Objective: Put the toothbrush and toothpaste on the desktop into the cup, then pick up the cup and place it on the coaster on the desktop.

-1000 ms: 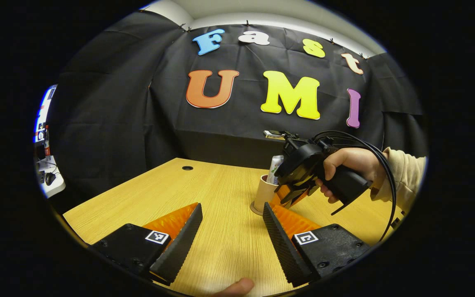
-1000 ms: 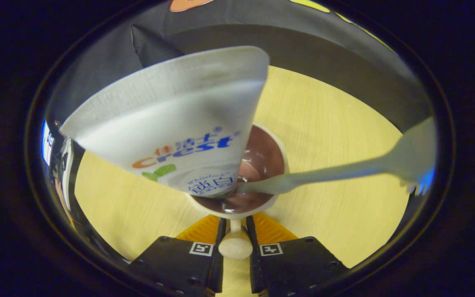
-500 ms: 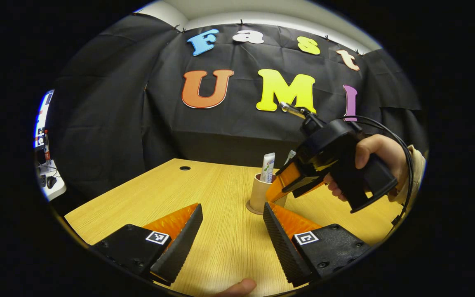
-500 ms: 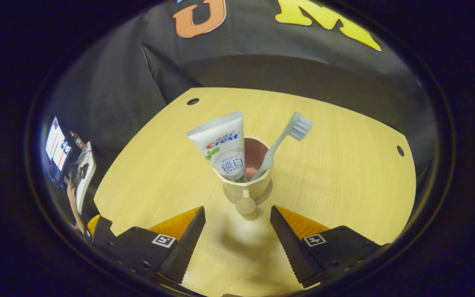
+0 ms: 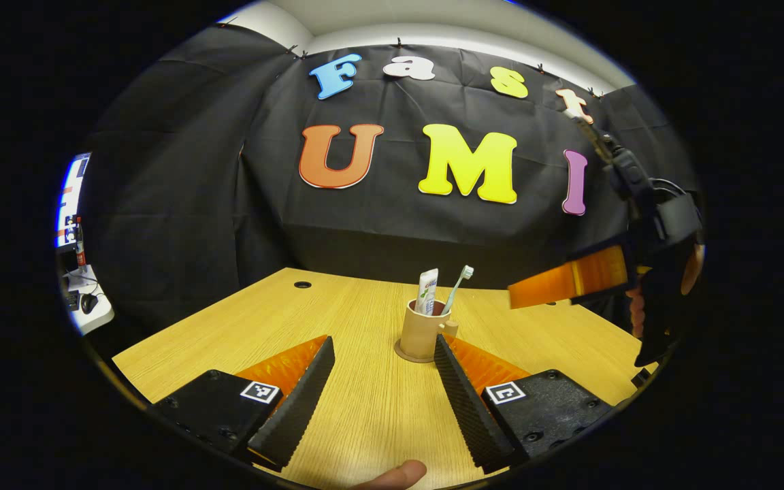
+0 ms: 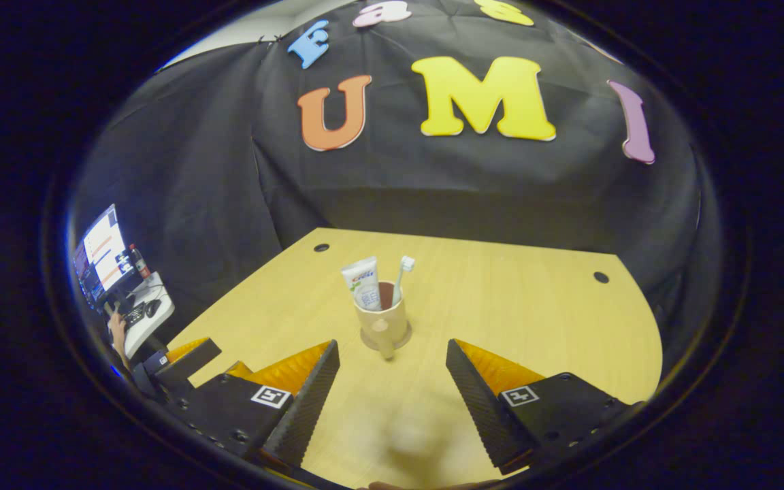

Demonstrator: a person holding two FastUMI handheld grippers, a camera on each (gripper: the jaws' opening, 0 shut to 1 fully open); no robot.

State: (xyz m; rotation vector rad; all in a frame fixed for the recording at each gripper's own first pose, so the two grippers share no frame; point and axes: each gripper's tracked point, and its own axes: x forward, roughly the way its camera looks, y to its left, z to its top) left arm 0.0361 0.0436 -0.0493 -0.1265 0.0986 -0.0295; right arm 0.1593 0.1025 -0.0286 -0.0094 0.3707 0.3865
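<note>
Standing on its coaster at frame center, the cup holds toothpaste and toothbrush, just beyond both spread-apart, empty grippers: right gripper low in its view, left gripper likewise.

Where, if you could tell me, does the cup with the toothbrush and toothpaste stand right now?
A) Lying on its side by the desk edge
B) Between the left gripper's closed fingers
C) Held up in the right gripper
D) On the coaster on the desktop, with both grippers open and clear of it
D: the cup stands upright on the coaster, toothbrush and toothpaste inside, with the right gripper and left gripper open and apart from it.
</note>
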